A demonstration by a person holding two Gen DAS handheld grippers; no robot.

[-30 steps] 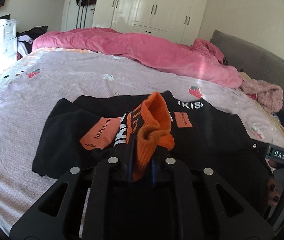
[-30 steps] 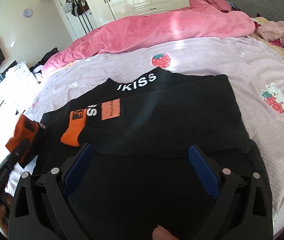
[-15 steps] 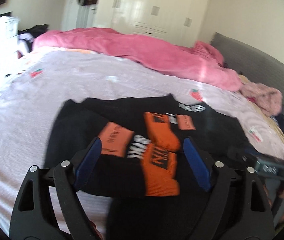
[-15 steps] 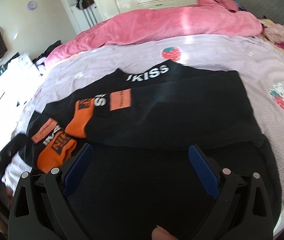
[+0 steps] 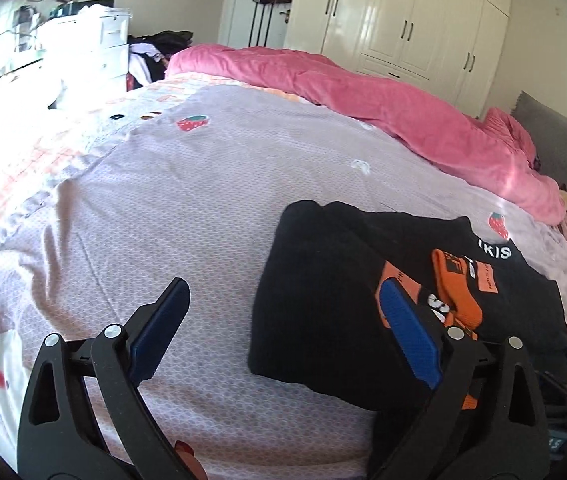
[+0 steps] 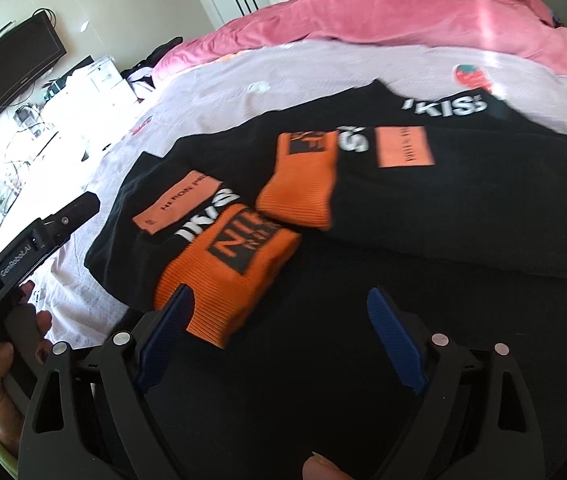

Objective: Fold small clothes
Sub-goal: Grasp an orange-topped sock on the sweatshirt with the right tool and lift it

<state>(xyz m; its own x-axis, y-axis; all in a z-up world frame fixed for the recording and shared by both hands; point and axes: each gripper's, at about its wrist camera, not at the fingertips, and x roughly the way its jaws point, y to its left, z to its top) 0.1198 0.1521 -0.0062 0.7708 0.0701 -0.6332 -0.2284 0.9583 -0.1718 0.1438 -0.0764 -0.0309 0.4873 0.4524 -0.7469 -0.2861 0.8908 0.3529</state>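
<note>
Right gripper (image 6: 279, 336): jaws wide but closing, nothing pinched, poised over the black garment (image 6: 463, 216). Left gripper (image 5: 283, 332): jaws opening, empty, over the lilac bedsheet (image 5: 187, 200) at the garment's edge. Garment: flat on the sheet, both orange cuffs (image 6: 227, 272) folded onto it. Beyond: pink duvet (image 5: 383, 108), white wardrobe (image 5: 415, 20).

Black top (image 6: 423, 216) w/ orange cuffs (image 6: 227, 272), sleeves folded in, flat on bed.
</note>
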